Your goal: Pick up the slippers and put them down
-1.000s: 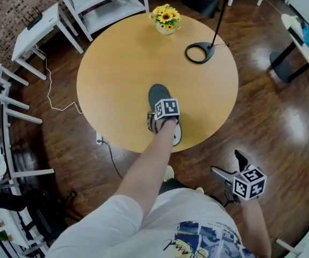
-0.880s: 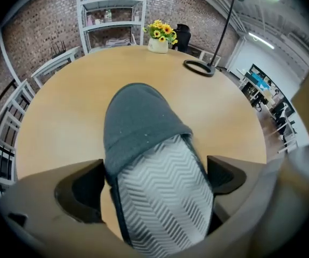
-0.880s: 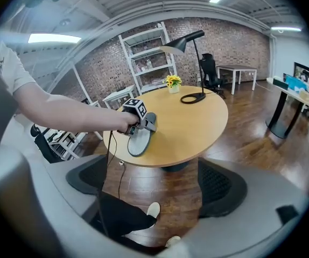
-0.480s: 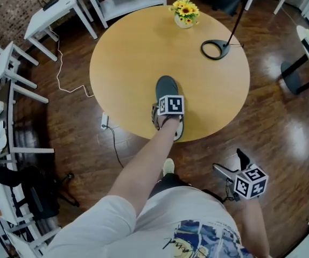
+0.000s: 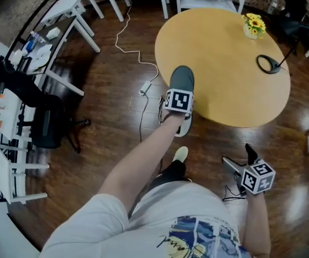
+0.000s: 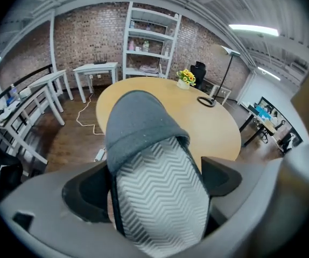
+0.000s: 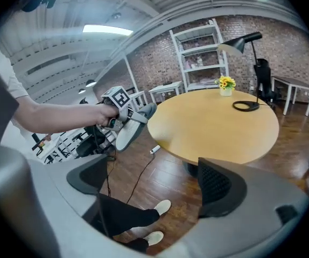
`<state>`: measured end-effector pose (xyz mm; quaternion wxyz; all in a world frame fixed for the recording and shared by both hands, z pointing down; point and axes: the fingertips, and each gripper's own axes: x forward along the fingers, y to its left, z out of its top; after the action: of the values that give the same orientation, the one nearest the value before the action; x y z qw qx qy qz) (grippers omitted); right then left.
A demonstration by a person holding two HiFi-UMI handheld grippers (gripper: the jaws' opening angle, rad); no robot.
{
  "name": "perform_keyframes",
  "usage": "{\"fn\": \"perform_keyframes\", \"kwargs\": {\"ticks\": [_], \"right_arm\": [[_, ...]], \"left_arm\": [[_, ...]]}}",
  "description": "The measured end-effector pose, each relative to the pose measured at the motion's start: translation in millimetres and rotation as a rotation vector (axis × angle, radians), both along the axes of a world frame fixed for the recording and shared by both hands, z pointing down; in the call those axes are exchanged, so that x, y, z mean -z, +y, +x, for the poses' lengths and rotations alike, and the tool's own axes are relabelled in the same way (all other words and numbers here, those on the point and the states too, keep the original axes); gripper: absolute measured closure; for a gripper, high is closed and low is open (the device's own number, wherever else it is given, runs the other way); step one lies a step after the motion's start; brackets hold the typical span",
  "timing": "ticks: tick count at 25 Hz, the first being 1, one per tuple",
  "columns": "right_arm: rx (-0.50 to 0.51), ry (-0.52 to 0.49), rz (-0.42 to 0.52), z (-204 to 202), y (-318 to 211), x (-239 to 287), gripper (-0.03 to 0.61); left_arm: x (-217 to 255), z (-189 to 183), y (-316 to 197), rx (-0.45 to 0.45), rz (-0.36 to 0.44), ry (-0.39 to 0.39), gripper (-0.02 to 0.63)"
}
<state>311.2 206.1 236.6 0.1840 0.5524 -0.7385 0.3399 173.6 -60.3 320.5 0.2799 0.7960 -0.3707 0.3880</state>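
Note:
One grey slipper with a pale zigzag-patterned footbed is clamped in my left gripper, which is shut on its middle. In the head view it hangs at the left rim of the round wooden table, heel end over the floor. In the left gripper view the slipper fills the space between the jaws of that gripper. My right gripper is low at the person's right side, open and holding nothing. From the right gripper view the held slipper shows at the left. No second slipper is in sight.
A small vase of yellow flowers and a black lamp base ring stand on the table's far side. White desks and shelving, a black chair and a white cable with a plug strip lie left of the table.
The slipper has moved from the table's near-middle to its left rim with my left gripper still shut on it. The head view swung left. The right gripper stayed low.

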Motion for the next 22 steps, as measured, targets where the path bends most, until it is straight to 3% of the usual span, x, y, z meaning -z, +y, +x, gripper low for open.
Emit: {"fn": "perform_keyframes", "kwargs": {"ticks": [5,10,15,22], "right_arm": [[0.119,-0.015,0.011,-58.1,26.2,-12.1,0.038],[0.192,-0.04,-0.008,-117.8,41.2,-27.5,0.049],[0.218,0.021,-0.05,-144.6,18.2,-47.3,0.049],[0.199,0.052,-0.218,-168.8,-56.7,-130.2,0.043]], "left_arm": [[1.0,-128.4,42.7,0.144,0.003,-0.049,0.103],[-22.3,-217.5,72.4,0.236,-0.033,-0.068,0.103],[-66.9,-265.5,56.2,0.277,-0.062,-0.087,0.103],[-178.9,-289.9,8.9,0.26,-0.176,-0.111,0.103]]}}
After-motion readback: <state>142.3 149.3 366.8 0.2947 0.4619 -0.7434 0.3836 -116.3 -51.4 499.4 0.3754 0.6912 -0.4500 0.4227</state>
